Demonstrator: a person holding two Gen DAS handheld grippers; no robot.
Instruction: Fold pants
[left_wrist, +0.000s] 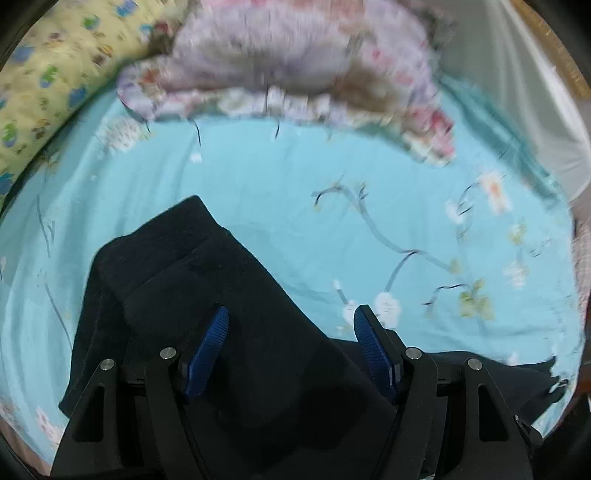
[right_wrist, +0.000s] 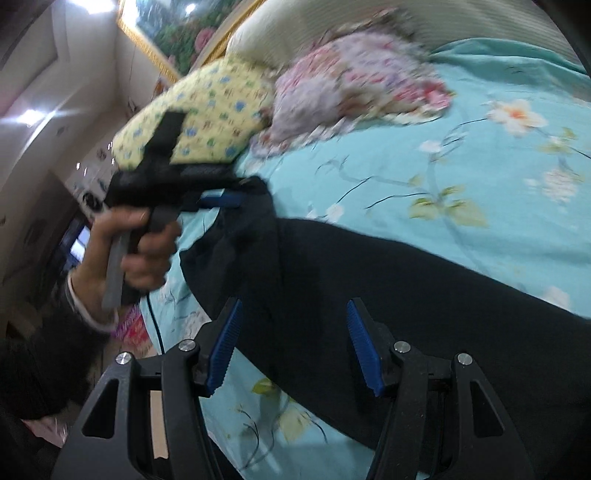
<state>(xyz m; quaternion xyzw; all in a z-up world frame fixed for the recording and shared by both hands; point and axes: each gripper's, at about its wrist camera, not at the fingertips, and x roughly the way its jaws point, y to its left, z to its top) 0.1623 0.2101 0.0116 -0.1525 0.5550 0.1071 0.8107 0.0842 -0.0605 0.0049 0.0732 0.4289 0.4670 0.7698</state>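
Across our turquoise floral bedsheet (left_wrist: 258, 177) the black pants (left_wrist: 229, 332) lie spread, a folded end near the yellow pillow (right_wrist: 207, 125) and the crumpled floral blanket (left_wrist: 280, 55). Our left gripper (left_wrist: 291, 350) hangs over the cloth, jaws apart and holding nothing; our right gripper (right_wrist: 293, 347) hovers likewise, spread, pads clear of the fabric.

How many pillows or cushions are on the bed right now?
2 that I can tell: a yellow patterned pillow at the head of the bed, and a floral pink and lilac cushion beside it. Both are blurred, and more may lie out of view.
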